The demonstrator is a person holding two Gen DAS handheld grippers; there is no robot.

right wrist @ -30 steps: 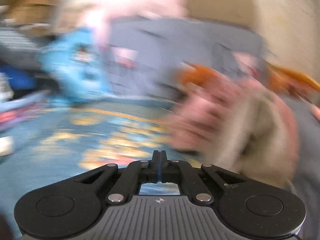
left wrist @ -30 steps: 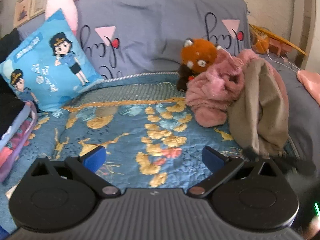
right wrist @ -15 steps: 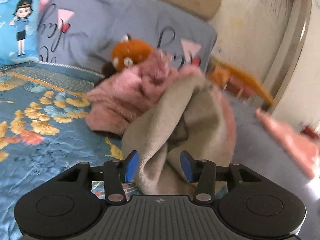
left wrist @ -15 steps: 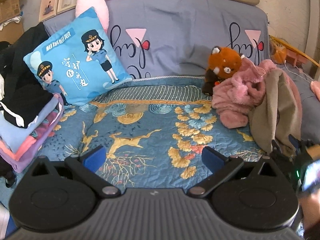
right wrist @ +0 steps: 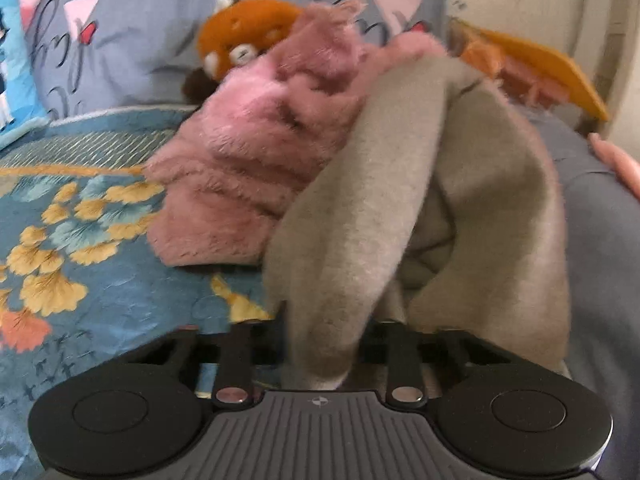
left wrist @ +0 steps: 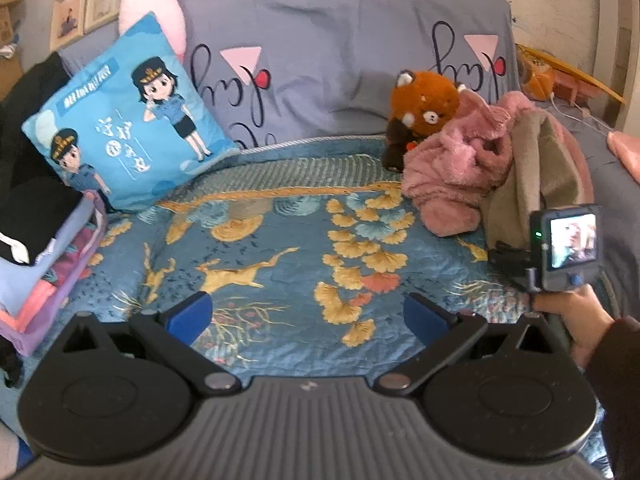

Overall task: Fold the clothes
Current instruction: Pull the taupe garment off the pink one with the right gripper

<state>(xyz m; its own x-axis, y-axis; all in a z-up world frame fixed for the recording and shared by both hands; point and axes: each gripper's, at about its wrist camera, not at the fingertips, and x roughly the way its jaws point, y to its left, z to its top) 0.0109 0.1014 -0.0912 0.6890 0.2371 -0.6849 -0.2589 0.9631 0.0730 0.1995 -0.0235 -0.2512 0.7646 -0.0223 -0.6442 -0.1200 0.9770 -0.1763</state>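
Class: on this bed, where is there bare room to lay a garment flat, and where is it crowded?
Free: the blue quilt between the cartoon cushion and the pink fleece. Crowded: the folded stack at the left edge, and the right, with fleece, beige garment and plush toy.

A bed carries everything, covered by a blue quilt (left wrist: 280,240) patterned with golden deer and ginkgo leaves. On its left edge sits a stack of folded clothes (left wrist: 44,248), with a blue cartoon cushion (left wrist: 132,120) propped just beside it. Toward the right lie a fluffy pink garment (left wrist: 452,176) and a beige garment (left wrist: 524,184), touching, with a red panda plush (left wrist: 424,104) behind them.
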